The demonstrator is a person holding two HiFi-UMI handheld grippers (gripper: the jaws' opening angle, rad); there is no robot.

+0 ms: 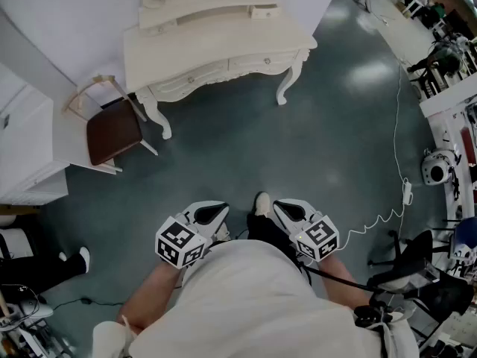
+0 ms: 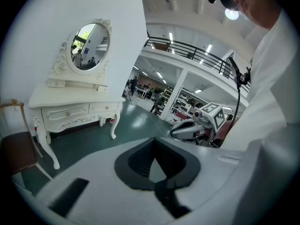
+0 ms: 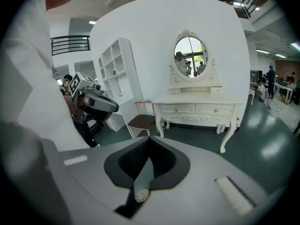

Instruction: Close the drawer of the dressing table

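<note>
The cream dressing table (image 1: 216, 47) stands against the far wall, well ahead of me, with its oval mirror (image 3: 190, 55) above it. A small upper drawer (image 1: 264, 11) at the right end of its shelf juts out a little. The two wide drawers under the top (image 3: 197, 109) look flush. My left gripper (image 1: 214, 213) and right gripper (image 1: 287, 210) hover side by side close to my body, far from the table, both shut and holding nothing. The table also shows in the left gripper view (image 2: 70, 100).
A chair with a brown seat (image 1: 113, 131) stands left of the table, beside a white shelf unit (image 1: 26, 148). A white cable (image 1: 387, 215) trails over the green floor on the right, near a black office chair (image 1: 417, 267). Another person's legs (image 1: 45, 267) are at the left.
</note>
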